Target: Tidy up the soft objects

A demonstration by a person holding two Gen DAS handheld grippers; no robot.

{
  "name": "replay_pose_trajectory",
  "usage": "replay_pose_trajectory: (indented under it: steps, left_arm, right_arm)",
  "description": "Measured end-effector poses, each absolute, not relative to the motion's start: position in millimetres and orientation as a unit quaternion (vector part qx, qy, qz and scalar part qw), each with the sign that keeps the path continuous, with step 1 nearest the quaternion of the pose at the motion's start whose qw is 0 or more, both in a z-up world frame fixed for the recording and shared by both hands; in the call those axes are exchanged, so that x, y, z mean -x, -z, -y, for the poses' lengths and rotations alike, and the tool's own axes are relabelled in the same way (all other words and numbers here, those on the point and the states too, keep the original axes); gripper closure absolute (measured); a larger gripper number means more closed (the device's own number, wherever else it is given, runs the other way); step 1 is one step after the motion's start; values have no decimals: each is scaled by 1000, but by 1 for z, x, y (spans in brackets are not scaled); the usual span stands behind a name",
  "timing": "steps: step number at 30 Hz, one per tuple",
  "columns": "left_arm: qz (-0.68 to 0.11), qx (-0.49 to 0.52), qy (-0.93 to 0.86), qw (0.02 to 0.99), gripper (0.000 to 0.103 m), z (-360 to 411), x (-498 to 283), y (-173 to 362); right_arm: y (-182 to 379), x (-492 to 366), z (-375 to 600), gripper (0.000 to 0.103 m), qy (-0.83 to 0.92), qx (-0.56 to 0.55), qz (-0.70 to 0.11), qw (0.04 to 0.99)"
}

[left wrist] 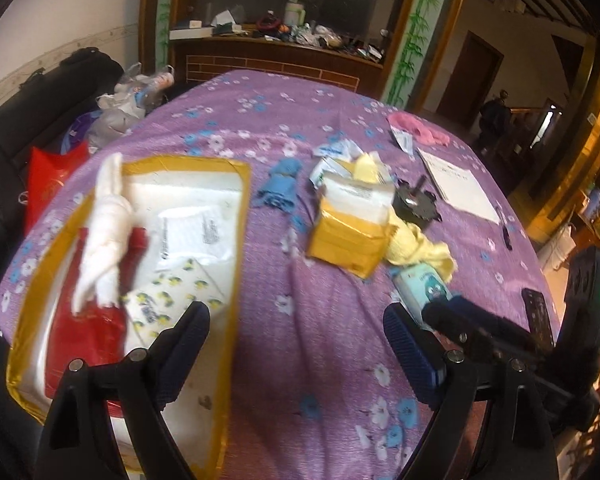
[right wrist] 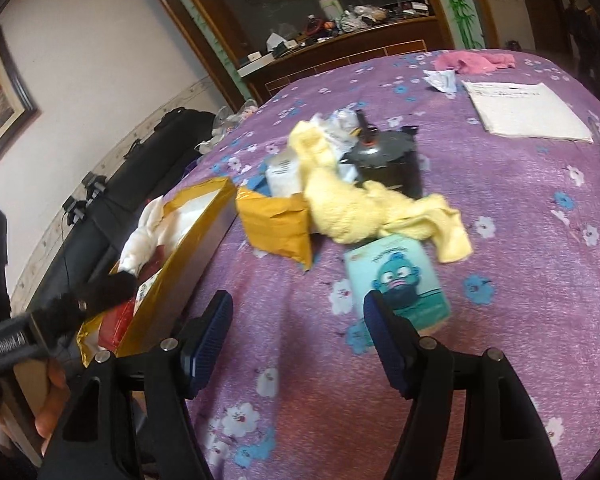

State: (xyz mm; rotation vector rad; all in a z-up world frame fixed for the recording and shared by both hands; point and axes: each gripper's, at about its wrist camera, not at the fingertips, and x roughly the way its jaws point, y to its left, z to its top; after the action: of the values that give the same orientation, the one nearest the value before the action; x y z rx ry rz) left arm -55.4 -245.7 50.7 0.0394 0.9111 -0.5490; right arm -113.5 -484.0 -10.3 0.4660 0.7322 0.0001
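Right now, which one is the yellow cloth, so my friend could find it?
Look at the purple flowered tablecloth, then find the crumpled mustard-yellow padded envelope near its middle. The yellow cloth lies bunched up just right of that envelope, in front of a dark round container. It is pale, fuzzy and floppy, while the envelope is darker and papery.

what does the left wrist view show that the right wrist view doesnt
Only the left wrist view shows the blue cloth beside the open box, the lemon-print tissue pack inside that box, and the red bag off the table's left edge.

Only the right wrist view shows the framed picture on the wall and the person's fingers holding the left gripper.

Both show the yellow cloth by the yellow mailer, the teal cartoon pack, the pink cloth, the white cloth in the box, and open, empty grippers.
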Motion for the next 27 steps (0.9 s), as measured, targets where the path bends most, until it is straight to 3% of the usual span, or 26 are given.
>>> replay_pose_trajectory:
  steps: [27]
  left_arm:
    - [-458,-32,271,846,12,269,53,-31]
  right_arm:
    - [30,113,496,36,-7,-266,-359,895]
